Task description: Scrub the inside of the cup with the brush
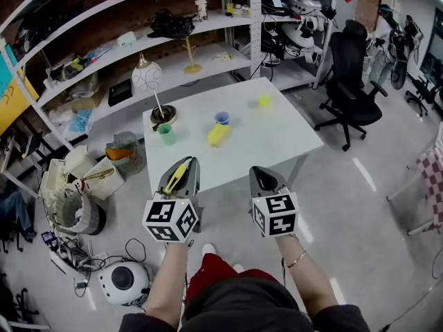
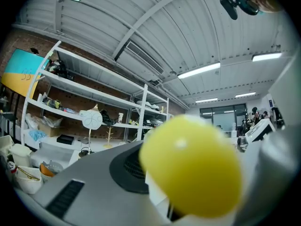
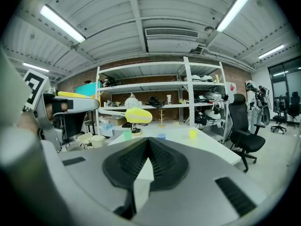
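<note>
My left gripper (image 1: pixel 181 166) is shut on a yellow brush (image 1: pixel 177 176), held in the air short of the white table's (image 1: pixel 277 144) near edge. The brush's yellow head (image 1: pixel 218 135) reaches out over the table, close by the blue cup (image 1: pixel 221 117). A green cup (image 1: pixel 167 134) stands to the left and a yellow cup (image 1: pixel 264 101) at the far right. In the left gripper view the brush (image 2: pixel 190 166) fills the middle, blurred. My right gripper (image 1: pixel 263 175) is shut and empty, beside the left one. From the right gripper view its jaws (image 3: pixel 148 142) meet, with the brush head (image 3: pixel 138 115) ahead.
A dark round stand (image 1: pixel 163 115) with a thin rod sits at the table's left edge. A black office chair (image 1: pixel 349 68) is right of the table. Shelving (image 1: pixel 173 54) runs behind it. Baskets and boxes (image 1: pixel 83 185) and a white round device (image 1: pixel 123 282) crowd the floor at left.
</note>
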